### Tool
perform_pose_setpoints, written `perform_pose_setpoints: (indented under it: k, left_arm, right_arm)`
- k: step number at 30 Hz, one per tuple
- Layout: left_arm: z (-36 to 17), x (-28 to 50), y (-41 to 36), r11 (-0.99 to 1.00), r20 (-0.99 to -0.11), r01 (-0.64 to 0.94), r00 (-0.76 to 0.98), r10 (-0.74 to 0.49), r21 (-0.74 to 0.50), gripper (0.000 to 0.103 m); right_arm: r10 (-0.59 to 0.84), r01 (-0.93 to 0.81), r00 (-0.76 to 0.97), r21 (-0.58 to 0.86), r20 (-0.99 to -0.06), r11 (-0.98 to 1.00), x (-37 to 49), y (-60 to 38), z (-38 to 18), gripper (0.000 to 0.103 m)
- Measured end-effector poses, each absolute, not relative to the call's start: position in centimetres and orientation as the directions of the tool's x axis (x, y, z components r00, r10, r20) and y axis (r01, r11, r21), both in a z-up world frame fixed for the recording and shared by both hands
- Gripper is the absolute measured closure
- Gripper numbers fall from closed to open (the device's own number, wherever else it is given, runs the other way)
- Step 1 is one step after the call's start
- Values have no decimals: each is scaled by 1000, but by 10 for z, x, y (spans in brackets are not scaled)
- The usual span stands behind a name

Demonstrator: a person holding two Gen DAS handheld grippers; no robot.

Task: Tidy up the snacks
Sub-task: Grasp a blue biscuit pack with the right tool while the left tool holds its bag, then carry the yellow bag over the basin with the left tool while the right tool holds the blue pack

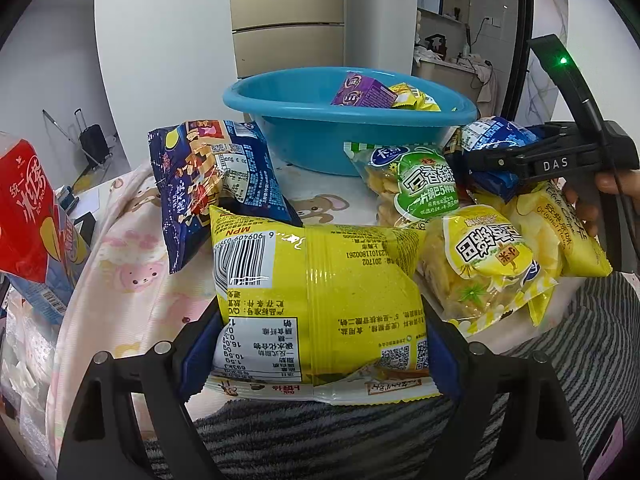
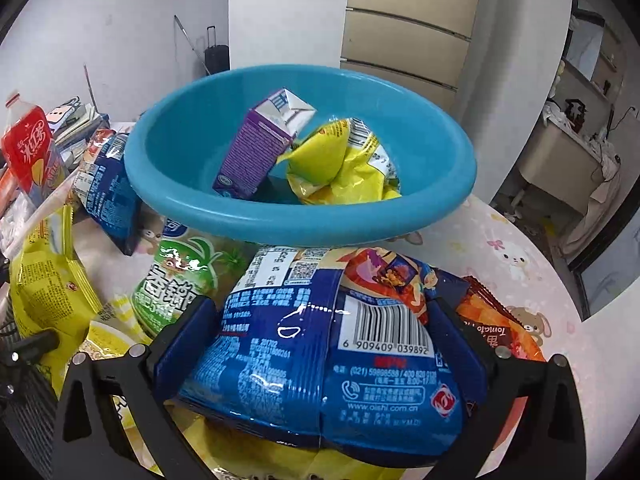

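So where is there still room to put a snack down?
Inside the blue basin, left of the purple carton, and on the bare cloth right of the basin. In front of the basin is crowded with snack bags.

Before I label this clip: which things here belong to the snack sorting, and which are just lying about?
Job: round blue plastic basin; yellow snack bag in left tongs; blue snack bag in right tongs; green-label cracker pack.
Lying about: beige fridge; black suitcase.

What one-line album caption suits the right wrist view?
Right gripper squeezes a puffy blue snack bag before a turquoise plastic basin holding a purple carton and yellow packet.
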State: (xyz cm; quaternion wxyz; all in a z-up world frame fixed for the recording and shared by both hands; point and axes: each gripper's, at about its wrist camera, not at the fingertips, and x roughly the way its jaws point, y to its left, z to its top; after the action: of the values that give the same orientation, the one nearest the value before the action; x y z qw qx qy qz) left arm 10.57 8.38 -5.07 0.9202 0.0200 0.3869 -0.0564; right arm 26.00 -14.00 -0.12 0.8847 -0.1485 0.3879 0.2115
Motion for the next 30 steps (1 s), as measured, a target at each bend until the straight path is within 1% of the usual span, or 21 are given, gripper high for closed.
perform_pose_setpoints:
  k: [2,3,5,8,9,11,16,18,22,24,27,30]
  left_arm:
    - [-51,106,84,993,-714,118,695,-88,-8,14]
    - [-51,106,84,993,-713,119,695,-89,-8,14]
    - [-50,105,84,993,-711,119,698,-88,-7,14]
    - [-49,104,84,993,-704,118,704,-88,-6,14]
    - [-48,104,84,993,-703,115,706,-86,-6,14]
    - [-48,104,85,994,-701,109,709,-80,-3,14]
    - [-43,100,87,996,-681,86,730,-64,-1,14]
    - [-37,96,90,997,-663,76,746,-65,-12,14]
    - [-23,87,95,996,-620,72,779,-87,-50,14]
    - [-15,82,96,995,-596,71,797,-96,-66,14]
    - [-1,72,95,994,-554,69,826,-104,-84,14]
    - [15,66,92,993,-518,63,849,-104,-95,14]
  right_arm:
    - [264,-492,600,-88,-755,866,259,-144,-2,2]
    - [265,-497,597,-90,-757,863,258,-146,-2,7]
    - [272,-510,606,-103,-747,854,250,-154,-1,13]
    - [320,-508,606,-45,-728,860,236,-174,5,25]
    - [337,-507,609,-26,-718,861,233,-181,7,26]
    - [382,-516,610,17,-694,856,224,-195,9,28]
    - [447,-527,641,66,-624,847,195,-211,15,29]
    - [489,-540,656,95,-575,836,183,-218,21,29]
    - [525,-548,731,82,-436,832,157,-226,35,29]
    - [537,-552,748,84,-389,829,152,-227,36,29]
    - [538,-552,763,70,-358,831,148,-226,33,29]
    - [530,-550,770,53,-355,834,147,-225,30,29]
